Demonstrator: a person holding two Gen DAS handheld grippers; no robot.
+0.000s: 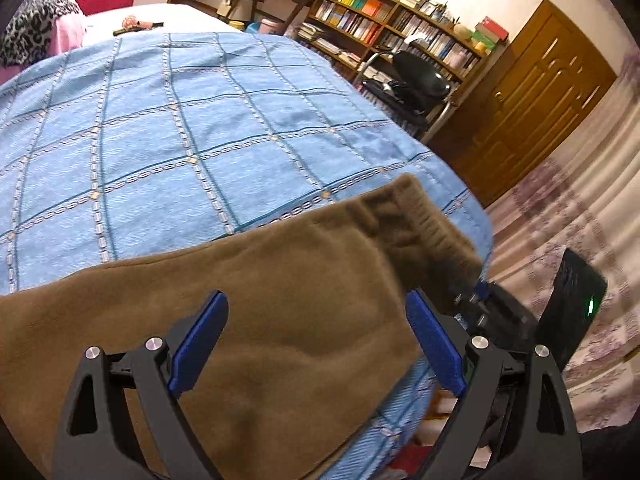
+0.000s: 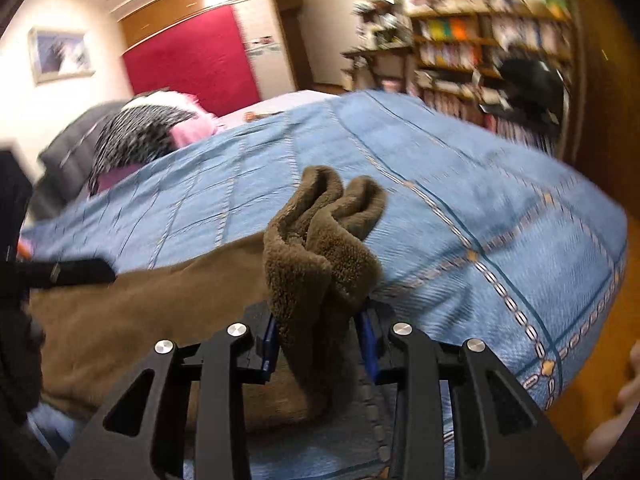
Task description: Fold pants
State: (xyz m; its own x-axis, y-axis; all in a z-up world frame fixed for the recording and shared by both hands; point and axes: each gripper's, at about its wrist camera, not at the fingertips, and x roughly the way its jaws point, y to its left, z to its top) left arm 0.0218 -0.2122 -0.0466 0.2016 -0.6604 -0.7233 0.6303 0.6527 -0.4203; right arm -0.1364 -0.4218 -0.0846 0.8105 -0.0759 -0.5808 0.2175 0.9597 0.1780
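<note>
Brown fleece pants (image 1: 280, 280) lie flat along the near edge of a bed under a blue checked cover (image 1: 200, 120). My left gripper (image 1: 316, 300) hovers over the middle of the pants, its blue pads wide apart and nothing between them, so it is open. My right gripper (image 2: 320, 340) is shut on a bunched end of the pants (image 2: 320, 240), which stands up in thick folds above the pads. In the left wrist view that ribbed end (image 1: 436, 232) lifts off the cover at the right, where the right gripper (image 1: 484, 300) holds it.
The bed cover (image 2: 480, 200) drops off at the right towards a wooden floor. A bookshelf (image 1: 400, 20), a black chair (image 1: 420, 80) and a wooden door (image 1: 540, 100) stand beyond the bed. Leopard-print and pink clothes (image 1: 36, 28) lie at its far left.
</note>
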